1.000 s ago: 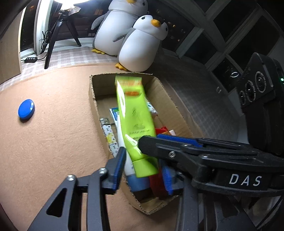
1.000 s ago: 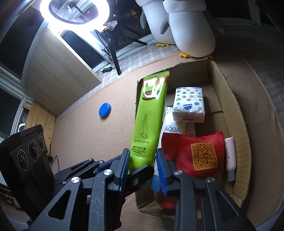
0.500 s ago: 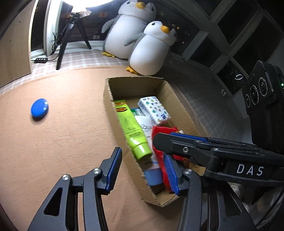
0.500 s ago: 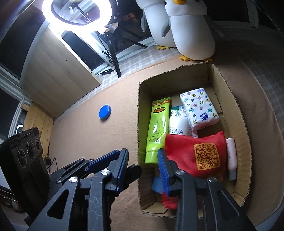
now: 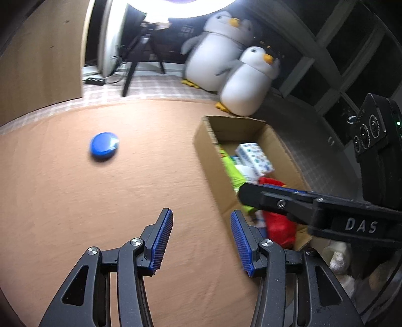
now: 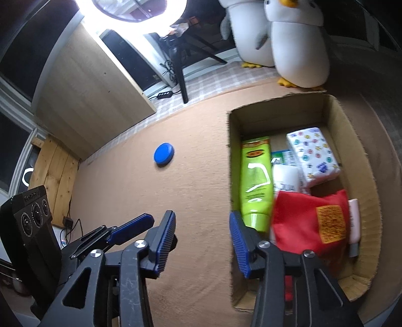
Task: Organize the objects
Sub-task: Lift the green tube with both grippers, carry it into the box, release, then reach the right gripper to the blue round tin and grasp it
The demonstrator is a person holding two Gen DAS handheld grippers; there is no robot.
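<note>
A cardboard box (image 6: 361, 151) (image 5: 208, 151) sits on the tan mat. In it lie a green tube (image 6: 256, 181) (image 5: 235, 173), a white patterned tissue pack (image 6: 312, 156) (image 5: 255, 157), a white AQUA tube (image 6: 286, 179), a red pouch (image 6: 309, 221) (image 5: 279, 223) and a pink tube (image 6: 354, 221). A blue round disc (image 6: 163, 154) (image 5: 104, 146) lies on the mat left of the box. My left gripper (image 5: 201, 239) is open and empty above the mat, left of the box. My right gripper (image 6: 201, 241) is open and empty at the box's left wall.
Two plush penguins (image 5: 246, 88) (image 6: 296, 45) stand behind the box. A tripod (image 6: 179, 65) and a ring light (image 6: 140, 10) stand at the back, beside a wooden panel (image 6: 90, 105). A power strip (image 5: 94, 80) lies on the checked floor.
The left gripper let go of the green tube, which now lies in the box, then drew back and swung left toward the blue disc. The right gripper opened wider and shifted left.
</note>
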